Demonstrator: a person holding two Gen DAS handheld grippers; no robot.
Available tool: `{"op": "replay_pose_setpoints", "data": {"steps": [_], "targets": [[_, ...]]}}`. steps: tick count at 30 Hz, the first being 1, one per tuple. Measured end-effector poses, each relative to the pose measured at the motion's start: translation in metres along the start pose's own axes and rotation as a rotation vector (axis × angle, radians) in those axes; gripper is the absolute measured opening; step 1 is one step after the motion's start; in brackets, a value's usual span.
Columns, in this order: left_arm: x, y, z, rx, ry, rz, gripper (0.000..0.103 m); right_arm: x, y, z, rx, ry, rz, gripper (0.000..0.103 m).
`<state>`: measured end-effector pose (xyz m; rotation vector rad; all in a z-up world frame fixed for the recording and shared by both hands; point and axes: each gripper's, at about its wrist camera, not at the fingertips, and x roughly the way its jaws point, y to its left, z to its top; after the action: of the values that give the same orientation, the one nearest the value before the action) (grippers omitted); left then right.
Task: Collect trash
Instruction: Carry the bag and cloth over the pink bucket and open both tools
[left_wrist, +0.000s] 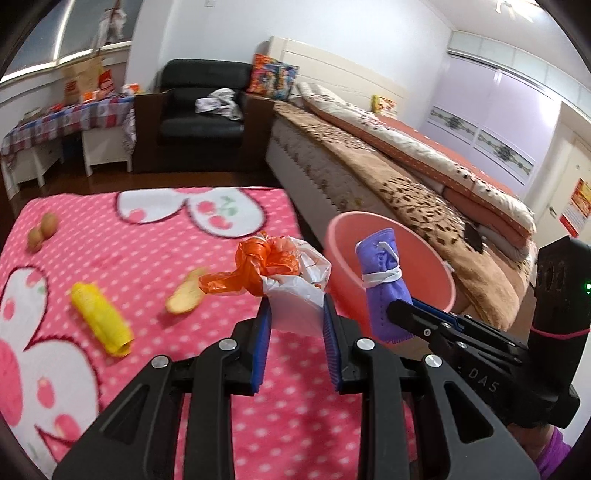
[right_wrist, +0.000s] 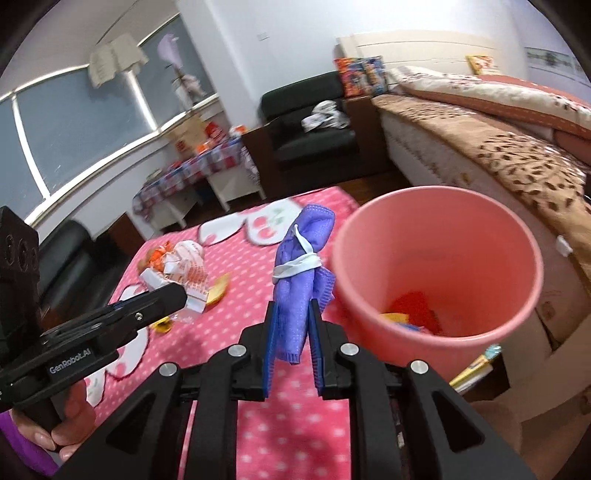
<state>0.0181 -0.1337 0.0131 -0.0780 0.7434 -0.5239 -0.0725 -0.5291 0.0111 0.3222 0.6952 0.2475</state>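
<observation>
My left gripper is shut on a crumpled white and orange plastic bag, held above the pink dotted blanket. My right gripper is shut on a rolled purple face mask wound with its white straps, just left of the pink bucket. Red and yellow trash lies in the bucket's bottom. In the left wrist view the mask hangs in front of the bucket. A yellow wrapper, a pale peel and two brown round bits lie on the blanket.
A bed with a brown spotted cover runs along the right, close behind the bucket. A black armchair and a cluttered table with a checked cloth stand at the back. A person's hand grips the left tool's handle.
</observation>
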Motion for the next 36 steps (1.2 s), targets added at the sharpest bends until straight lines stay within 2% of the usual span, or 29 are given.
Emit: {"op": "replay_pose_setpoints", "data": {"steps": [7,16,22,28,32,36], "targets": [[0.027,-0.04,0.014,0.068,0.028,-0.057,0.026,-0.014,-0.045,0.009,0.068,-0.029,-0.074,0.016],[0.066,-0.084,0.025,0.143,0.08,-0.111,0.026,-0.015,-0.087,0.017,0.129,-0.017,-0.135,0.017],[0.089,-0.095,0.028,0.165,0.128,-0.114,0.027,-0.008,-0.103,0.015,0.16,-0.001,-0.146,0.017],[0.11,-0.095,0.028,0.146,0.196,-0.128,0.029,0.0,-0.11,0.017,0.165,0.019,-0.145,0.017],[0.119,-0.095,0.027,0.141,0.222,-0.131,0.038,0.005,-0.113,0.018,0.169,0.029,-0.145,0.017],[0.123,-0.094,0.026,0.135,0.233,-0.127,0.039,0.007,-0.115,0.018,0.172,0.038,-0.149,0.017]]}}
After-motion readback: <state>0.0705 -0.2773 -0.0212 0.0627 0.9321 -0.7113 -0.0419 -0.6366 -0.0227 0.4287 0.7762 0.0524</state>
